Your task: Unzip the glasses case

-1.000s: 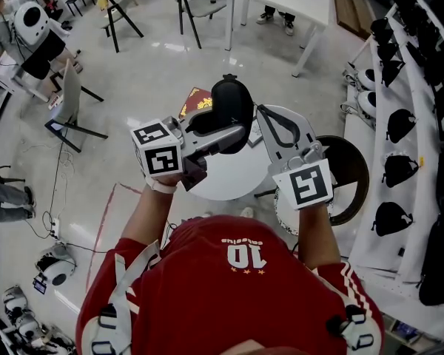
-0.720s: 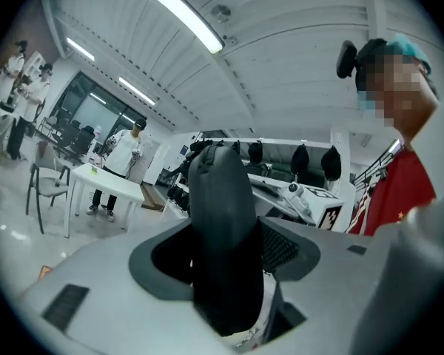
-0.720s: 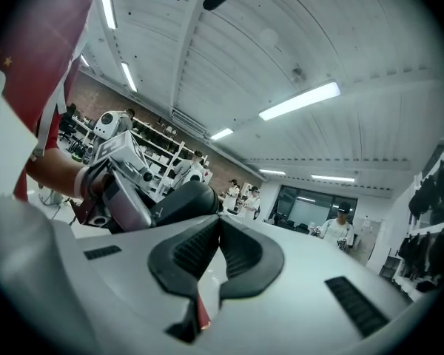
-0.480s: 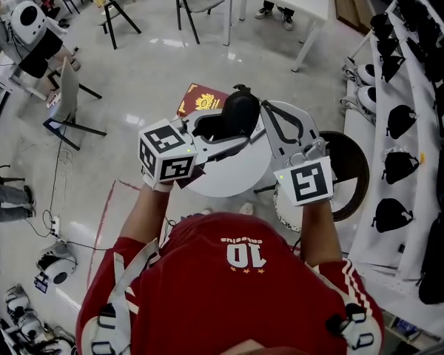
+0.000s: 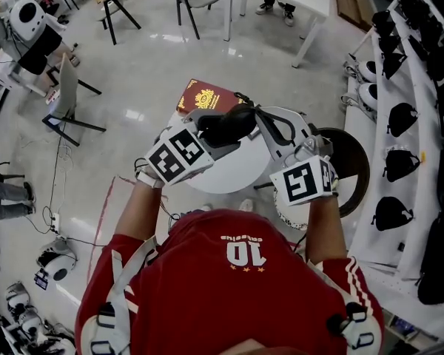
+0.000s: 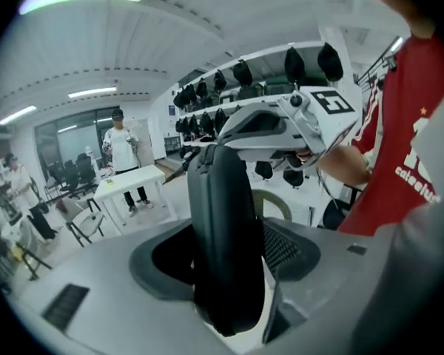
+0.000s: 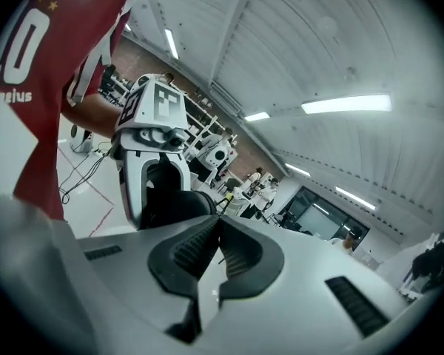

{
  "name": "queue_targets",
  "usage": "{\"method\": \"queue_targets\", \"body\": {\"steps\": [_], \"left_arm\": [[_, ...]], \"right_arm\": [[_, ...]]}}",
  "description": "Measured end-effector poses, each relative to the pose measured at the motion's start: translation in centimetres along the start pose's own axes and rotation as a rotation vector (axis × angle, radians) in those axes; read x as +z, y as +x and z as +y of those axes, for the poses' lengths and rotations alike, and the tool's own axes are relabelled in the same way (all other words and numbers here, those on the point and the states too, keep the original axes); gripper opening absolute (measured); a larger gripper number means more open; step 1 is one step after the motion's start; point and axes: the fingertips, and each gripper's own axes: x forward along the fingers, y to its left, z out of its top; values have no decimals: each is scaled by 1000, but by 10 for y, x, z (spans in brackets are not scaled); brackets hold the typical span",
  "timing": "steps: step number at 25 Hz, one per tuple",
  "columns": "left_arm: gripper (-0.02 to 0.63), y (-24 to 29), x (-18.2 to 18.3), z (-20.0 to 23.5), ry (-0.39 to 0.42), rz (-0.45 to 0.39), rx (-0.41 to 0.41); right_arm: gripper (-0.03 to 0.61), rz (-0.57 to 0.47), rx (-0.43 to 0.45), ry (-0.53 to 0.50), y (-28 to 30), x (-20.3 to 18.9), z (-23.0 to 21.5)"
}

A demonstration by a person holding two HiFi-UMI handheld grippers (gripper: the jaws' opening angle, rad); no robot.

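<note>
The glasses case (image 5: 229, 123) is off the counter (image 5: 223, 180), held in the air above its far half and clamped on edge between the fingers of the left gripper (image 6: 226, 279). Its seam looks closed along all the edge that shows, so I judge the unzipping not yet begun, with the whole run of the zip left to do. The right gripper (image 7: 219, 224) has its fingers clenched together, tips right at the case above the counter; whether they pinch the zip tab is too small to tell. Only the head view shows the counter and the red booklet (image 5: 202, 97) at its far edge; only the left gripper view shows the seam close up
</note>
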Motion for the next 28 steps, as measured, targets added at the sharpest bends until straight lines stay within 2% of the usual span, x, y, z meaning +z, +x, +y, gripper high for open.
{"method": "queue_targets", "body": {"steps": [5,13,17,24,28], "left_arm": [[261,10,-19,1,68,138,47],[253,23,-48,10,173,321,139],[253,31,-53,10,177,331,147],[249,33,-54,11,186,347,148],[242,31,-56,10,168,352,138]], "right_arm": [[16,53,65,-85,4,-8,14],[15,120,153,-164,9,-16,34],[15,116,175,-131,12,-18,38],[15,87,162,-44,14,-12,37],[15,74,174,-28,15,-5,40]]}}
